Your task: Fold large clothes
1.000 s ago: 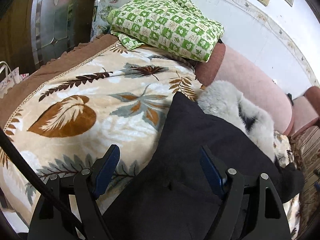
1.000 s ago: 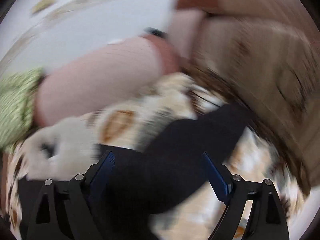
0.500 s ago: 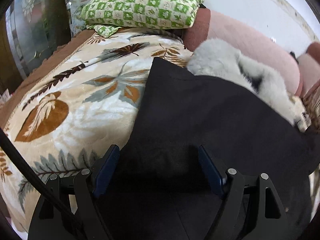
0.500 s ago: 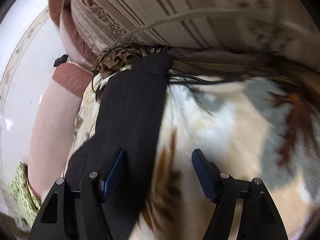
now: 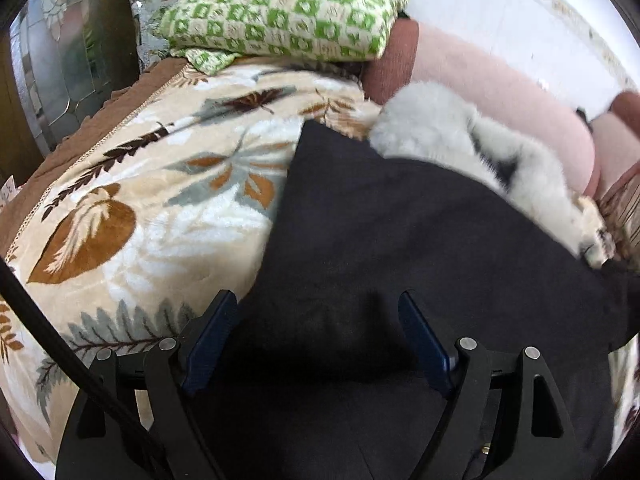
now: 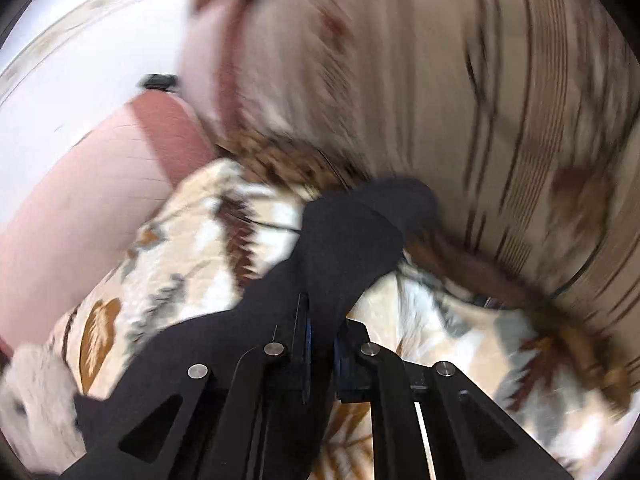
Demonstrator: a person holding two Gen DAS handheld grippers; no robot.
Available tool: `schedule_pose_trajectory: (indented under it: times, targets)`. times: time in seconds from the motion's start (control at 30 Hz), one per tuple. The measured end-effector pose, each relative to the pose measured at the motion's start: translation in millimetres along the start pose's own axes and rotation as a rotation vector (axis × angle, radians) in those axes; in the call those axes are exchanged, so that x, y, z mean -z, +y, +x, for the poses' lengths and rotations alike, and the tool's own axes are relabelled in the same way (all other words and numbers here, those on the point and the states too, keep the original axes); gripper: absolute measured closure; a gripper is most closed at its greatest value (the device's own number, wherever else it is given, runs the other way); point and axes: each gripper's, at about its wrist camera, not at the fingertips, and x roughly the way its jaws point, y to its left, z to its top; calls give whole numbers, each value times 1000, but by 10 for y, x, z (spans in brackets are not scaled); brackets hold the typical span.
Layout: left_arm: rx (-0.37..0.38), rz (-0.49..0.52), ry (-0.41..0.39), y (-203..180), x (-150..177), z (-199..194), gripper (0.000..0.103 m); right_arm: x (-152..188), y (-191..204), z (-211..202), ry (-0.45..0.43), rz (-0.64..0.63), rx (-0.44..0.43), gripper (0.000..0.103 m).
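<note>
A large black garment (image 5: pixel 400 232) lies spread on a leaf-patterned blanket (image 5: pixel 160 200) on a bed. My left gripper (image 5: pixel 316 316) is open just above the garment's near part, holding nothing. In the right wrist view, my right gripper (image 6: pixel 320 320) is shut on a long narrow part of the black garment (image 6: pixel 348 232), likely a sleeve, whose end points toward a striped cushion. The right view is blurred by motion.
A green checked pillow (image 5: pixel 288 12) lies at the bed's head. A grey-white fluffy item (image 5: pixel 472 148) lies beside pink bolsters (image 5: pixel 500 100) along the white wall. A striped cushion (image 6: pixel 500 100) with a brown frill borders the bed on the right.
My right gripper has closed on the narrow black part of the garment, having been open half a second ago. My left gripper stays open and has shifted slightly over the garment.
</note>
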Motion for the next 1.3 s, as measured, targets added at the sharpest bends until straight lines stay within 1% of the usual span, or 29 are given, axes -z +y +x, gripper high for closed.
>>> schedule_pose_trajectory:
  times: [0.07, 0.1, 0.17, 0.2, 0.27, 0.3, 0.33, 0.37, 0.47, 0.5, 0.53, 0.57, 0.6, 0.63, 0.67, 0.7, 0.73, 0.77, 0.8, 0.83, 0.87, 0.97, 1.03, 1.07, 1.13, 1.17, 1.2, 1.23, 1.3]
  targets:
    - [11, -15, -28, 47, -29, -119, 21, -42, 216, -291, -37, -40, -46, 95]
    - [14, -22, -42, 75, -52, -174, 21, -53, 401, -519, -59, -73, -85, 95]
    - [9, -47, -72, 178, -112, -298, 21, -12, 700, -831, -85, -138, -135, 95]
    - [5, -59, -82, 223, -136, -338, 21, 55, 951, -1045, -96, -190, -180, 95]
    - [-16, -95, -109, 383, -215, -435, 21, 206, 1311, -1311, -102, -261, -250, 95]
    - [-29, -113, -120, 467, -254, -472, 21, 358, 1589, -1506, -105, -321, -305, 95]
    - [-41, -134, -131, 555, -281, -507, 21, 454, 1745, -1608, -105, -353, -337, 95]
    - [-49, -149, -140, 623, -301, -535, 21, 663, 2021, -1787, -98, -411, -398, 95]
    - [-69, -212, -164, 894, -383, -623, 21, 1185, 2575, -2087, -56, -526, -537, 95]
    - [-74, -229, -169, 975, -406, -644, 21, 1471, 2833, -2183, -30, -588, -594, 95]
    - [-78, -243, -175, 1035, -422, -658, 21, 1695, 3004, -2223, -15, -635, -626, 95]
    - [-83, -259, -181, 1100, -438, -672, 21, 1904, 3155, -2235, 0, -676, -647, 95]
    - [-91, -275, -185, 1159, -455, -681, 21, 2232, 3376, -2234, 37, -734, -667, 95]
    - [-99, -296, -187, 1243, -478, -689, 21, 2471, 3523, -2202, 73, -771, -671, 93]
    - [-98, -311, -188, 1301, -488, -698, 21, 2690, 3648, -2148, 110, -807, -661, 86]
    - [-94, -328, -188, 1358, -498, -702, 21, 3006, 3784, -2035, 156, -857, -631, 83]
    - [-90, -339, -187, 1400, -500, -704, 21, 3181, 3834, -1935, 175, -887, -614, 78]
    - [-81, -355, -184, 1447, -505, -705, 21, 3344, 3848, -1881, 179, -916, -598, 70]
    - [-73, -363, -180, 1467, -505, -702, 21, 3509, 3838, -1862, 162, -956, -584, 63]
    - [-65, -365, -175, 1471, -509, -690, 21, 3580, 3802, -1880, 145, -978, -592, 53]
    - [-59, -364, -171, 1456, -511, -674, 21, 3604, 3732, -1908, 141, -988, -614, 50]
    - [-21, -344, -164, 1349, -516, -612, 21, 3546, 3522, -2024, 201, -972, -698, 50]
    - [50, -328, -140, 1216, -528, -525, 21, 3456, 3328, -2104, 225, -958, -732, 49]
    - [94, -323, -124, 1143, -542, -469, 21, 3467, 3313, -2154, 220, -951, -735, 48]
    - [199, -298, -83, 944, -582, -317, 21, 3339, 3106, -2206, 208, -917, -729, 44]
    - [247, -271, -60, 811, -611, -230, 21, 3280, 3025, -2225, 206, -898, -727, 43]
    - [286, -239, -45, 680, -640, -160, 21, 3181, 2883, -2226, 210, -862, -732, 43]
    - [312, -215, -39, 577, -660, -118, 21, 3133, 2865, -2223, 216, -840, -733, 42]
    - [360, -157, -22, 321, -693, -1, 21, 3004, 2656, -2202, 230, -777, -726, 42]
